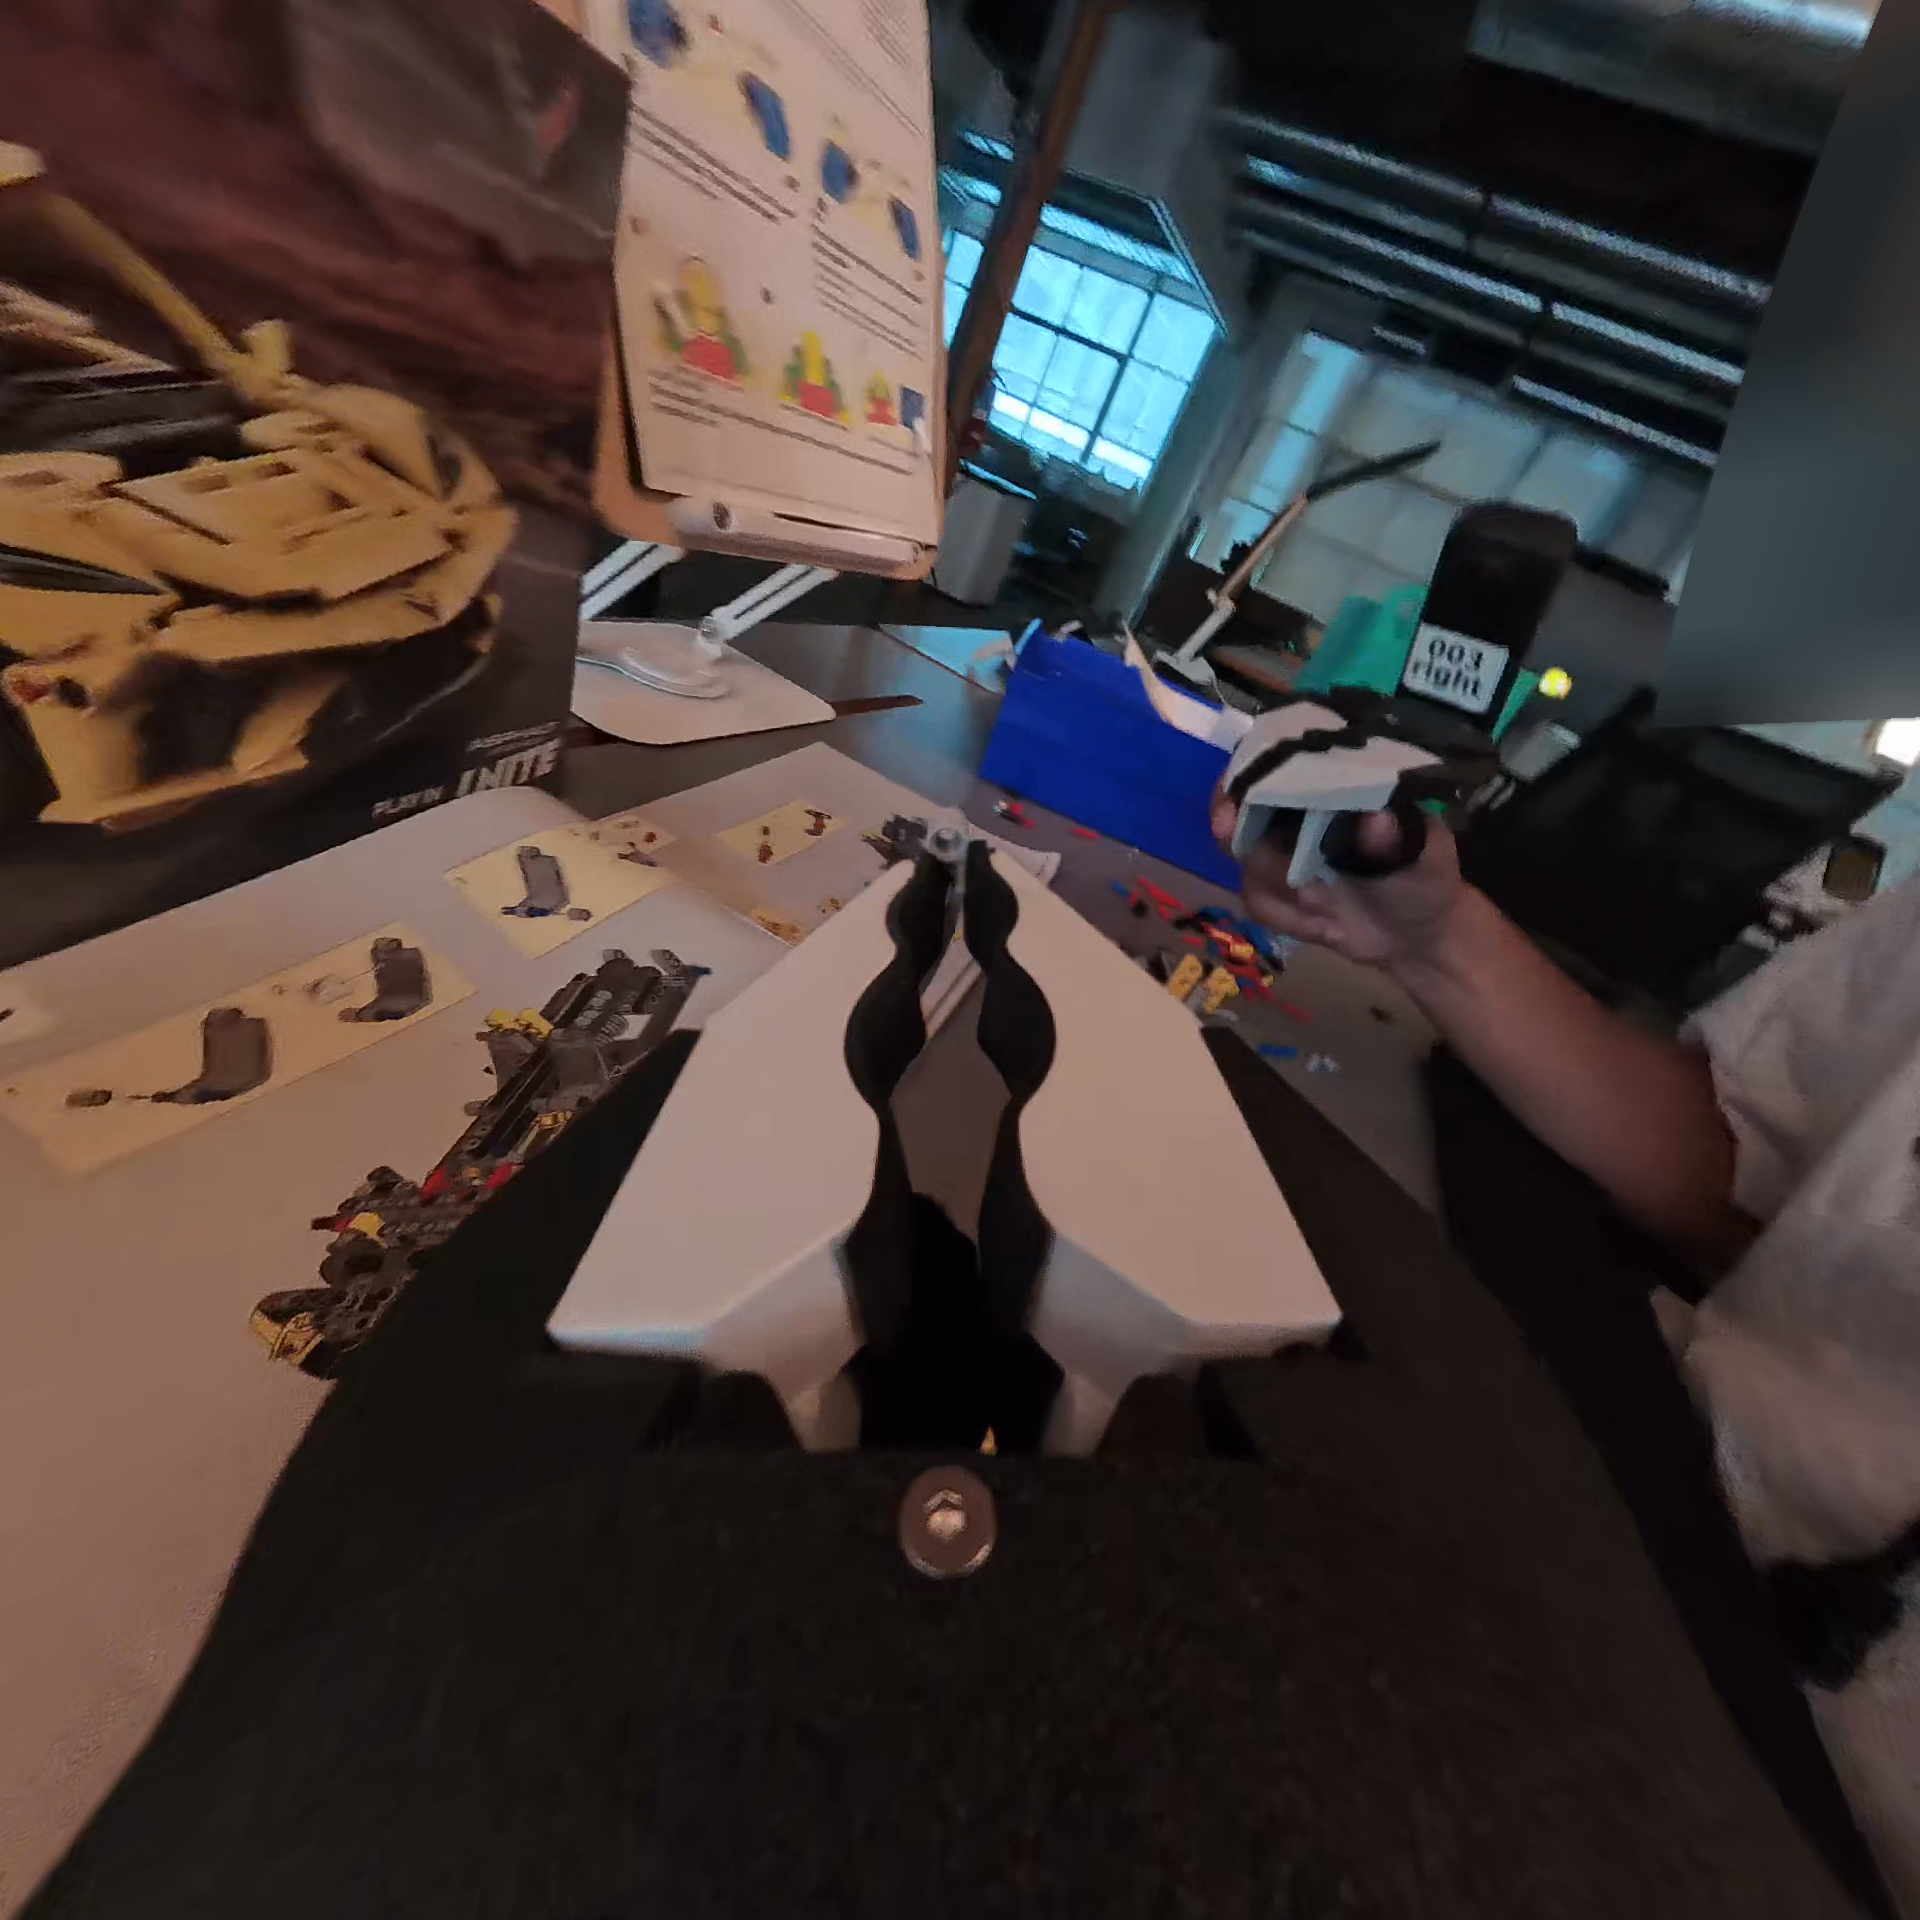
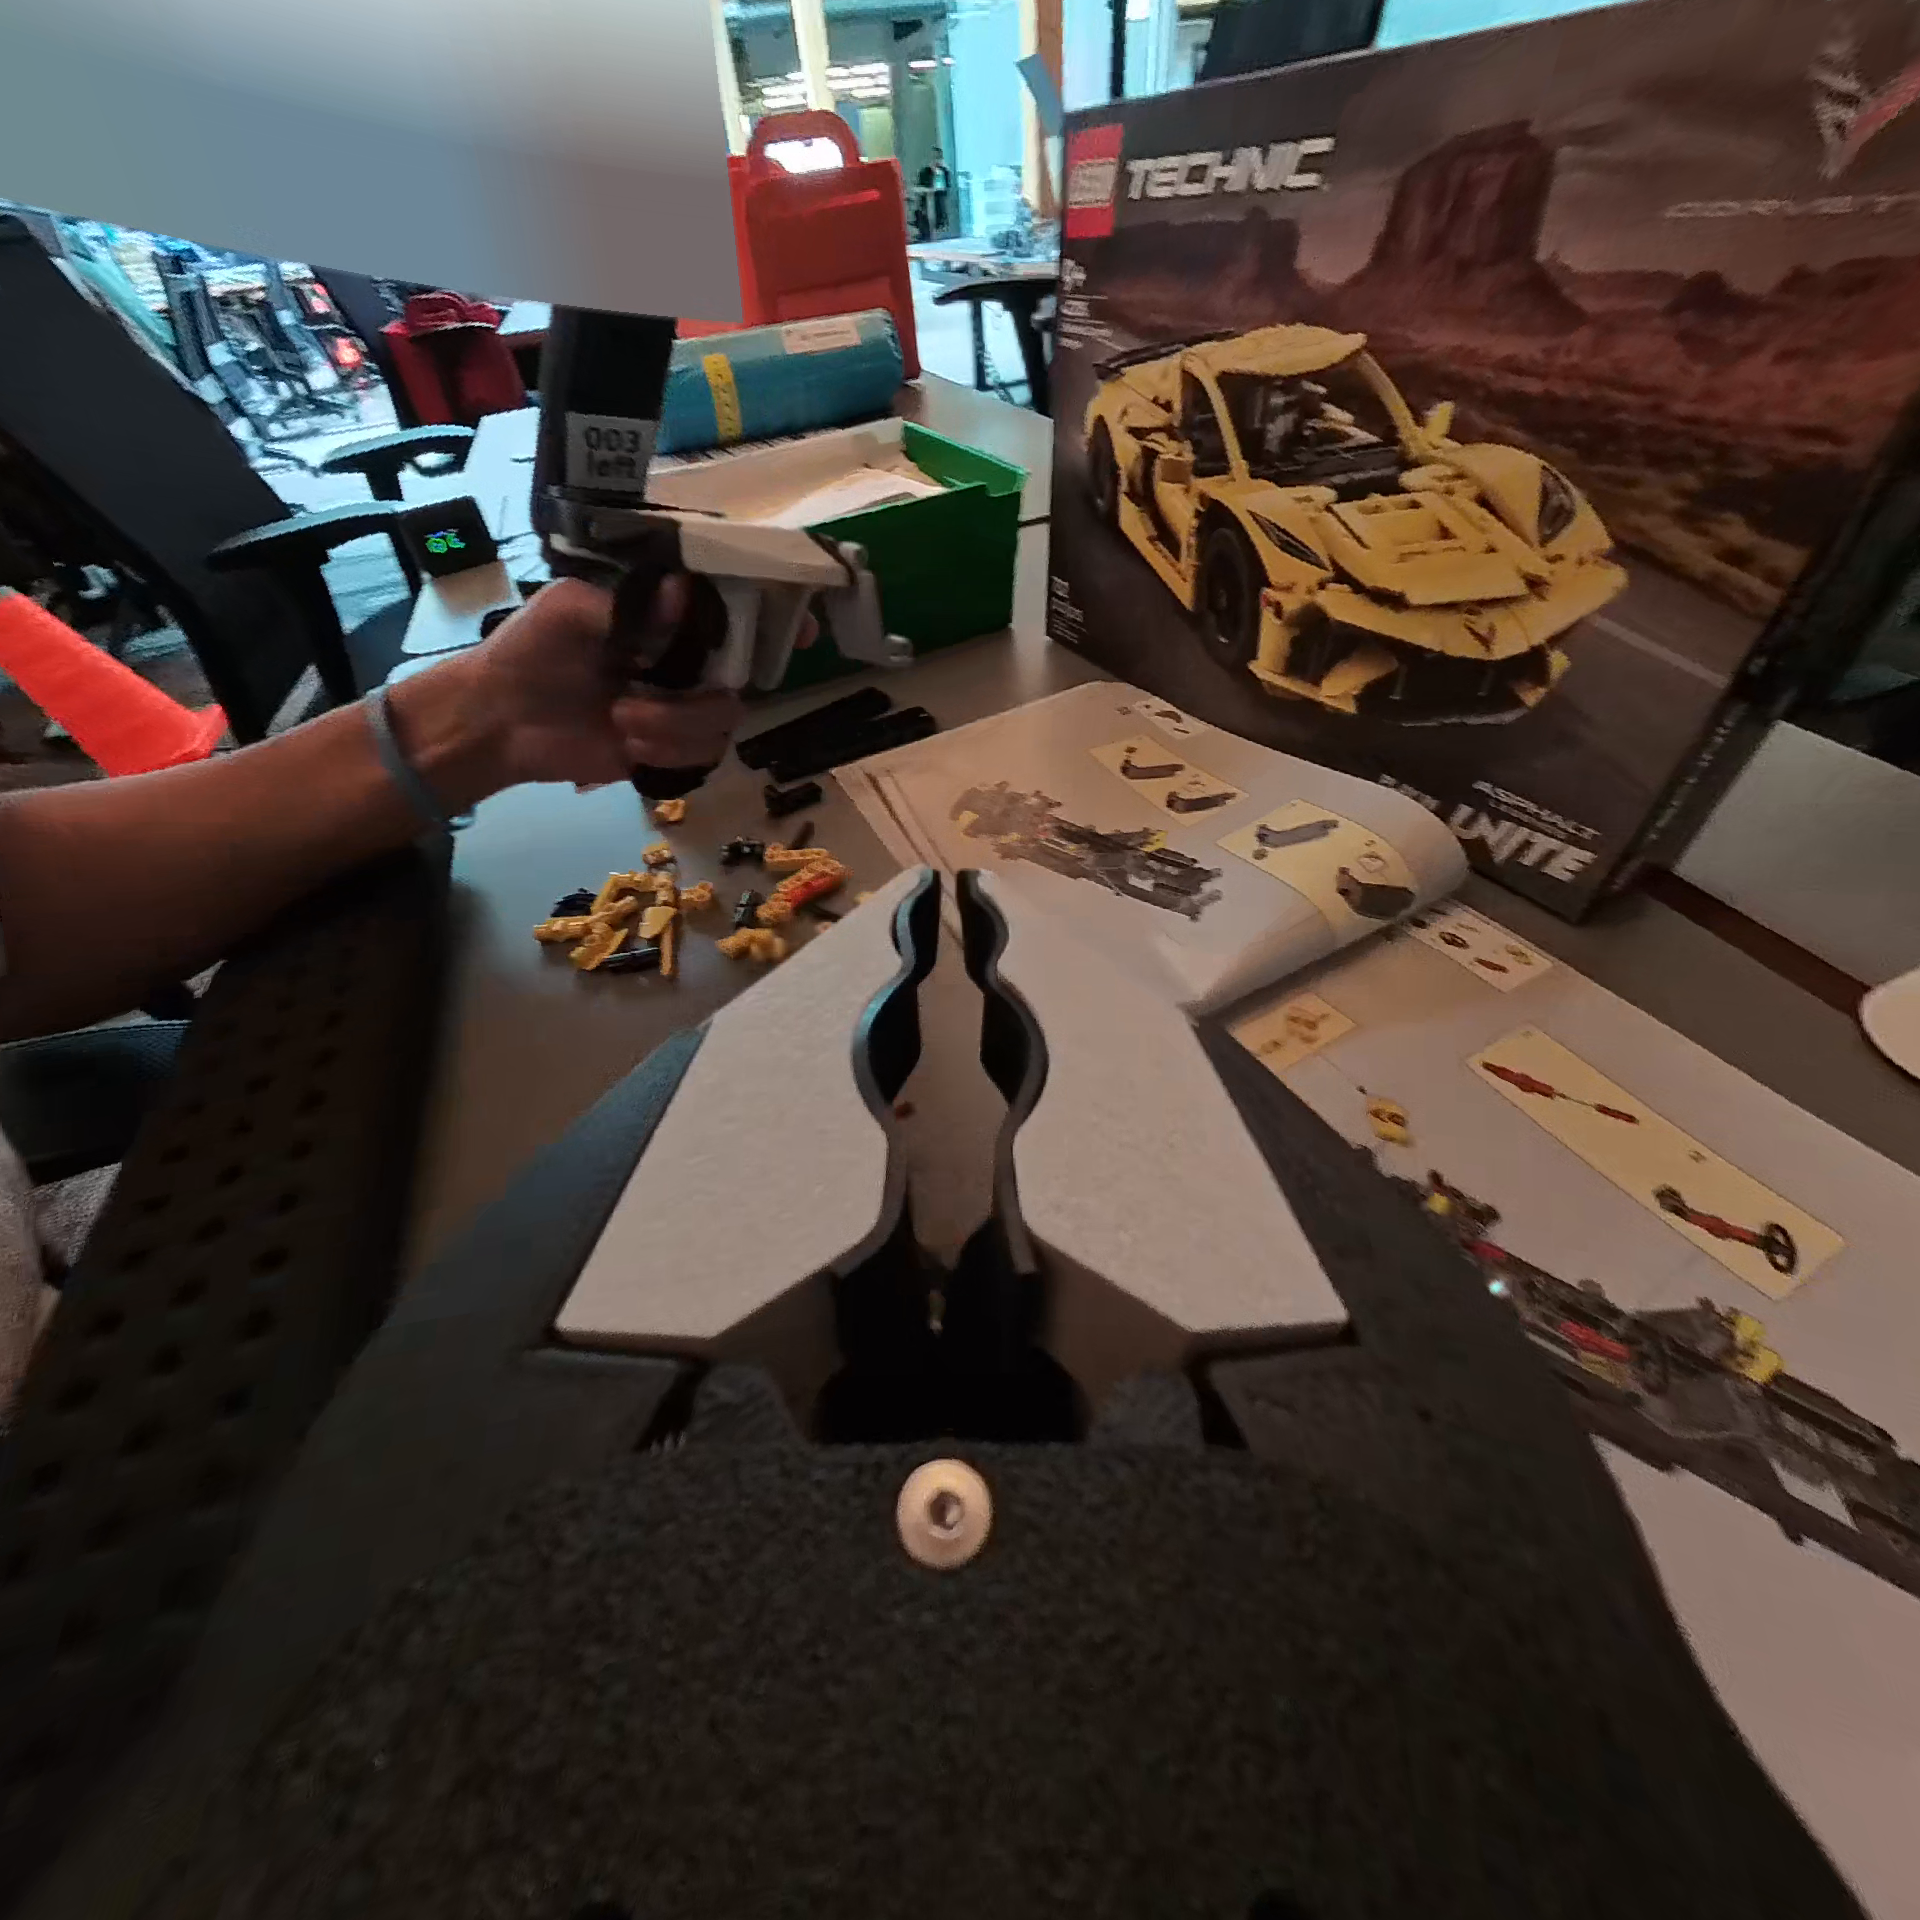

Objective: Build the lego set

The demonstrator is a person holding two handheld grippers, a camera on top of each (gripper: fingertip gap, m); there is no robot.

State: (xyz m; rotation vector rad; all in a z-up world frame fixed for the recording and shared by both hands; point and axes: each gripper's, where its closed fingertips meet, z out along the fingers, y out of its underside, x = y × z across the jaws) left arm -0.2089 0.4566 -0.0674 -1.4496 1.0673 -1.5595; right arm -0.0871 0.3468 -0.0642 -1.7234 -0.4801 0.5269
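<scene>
Right wrist view, lettered box [image 2: 1455,468] picturing yellow car, labelled left tongs [image 2: 894,649].

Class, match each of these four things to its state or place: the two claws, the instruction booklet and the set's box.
Column A
1. left claw
2. right claw
3. open paper instruction booklet
4. large cardboard box picturing a yellow car

Column B
a. stands upright at the back of the dark table
b. lies flat on the table
c. pinches a small grey piece at its tips
d. closed to a slit, holding nothing

Pairs: 1-c, 2-d, 3-b, 4-a
</scene>
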